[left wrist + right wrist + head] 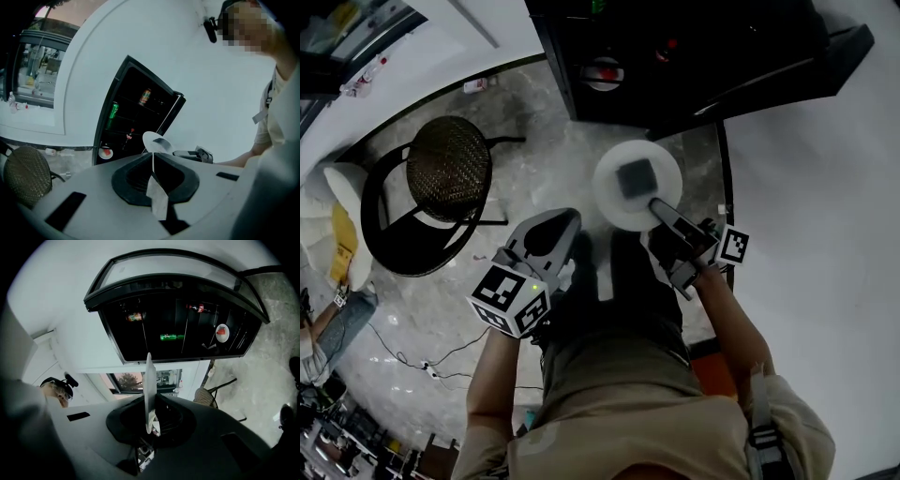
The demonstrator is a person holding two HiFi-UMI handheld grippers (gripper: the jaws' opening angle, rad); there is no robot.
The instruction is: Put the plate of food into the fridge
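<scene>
A white plate (636,183) carrying a grey block of food (635,176) hangs level above the floor, just in front of the open fridge (675,56). My right gripper (661,208) is shut on the plate's near rim. In the right gripper view the plate (149,390) shows edge-on between the jaws, with the dark fridge (178,319) shelves beyond. My left gripper (570,217) is shut and holds nothing, to the left of the plate. From the left gripper view I see the plate (157,143), the right gripper (192,154) and the fridge (136,117).
Inside the fridge are a red-and-white dish (222,333), a green can (171,337) and other cans. The fridge door (787,66) stands open at the right, beside a white wall. A wicker chair (448,167) stands at the left. Cables (422,366) lie on the marble floor.
</scene>
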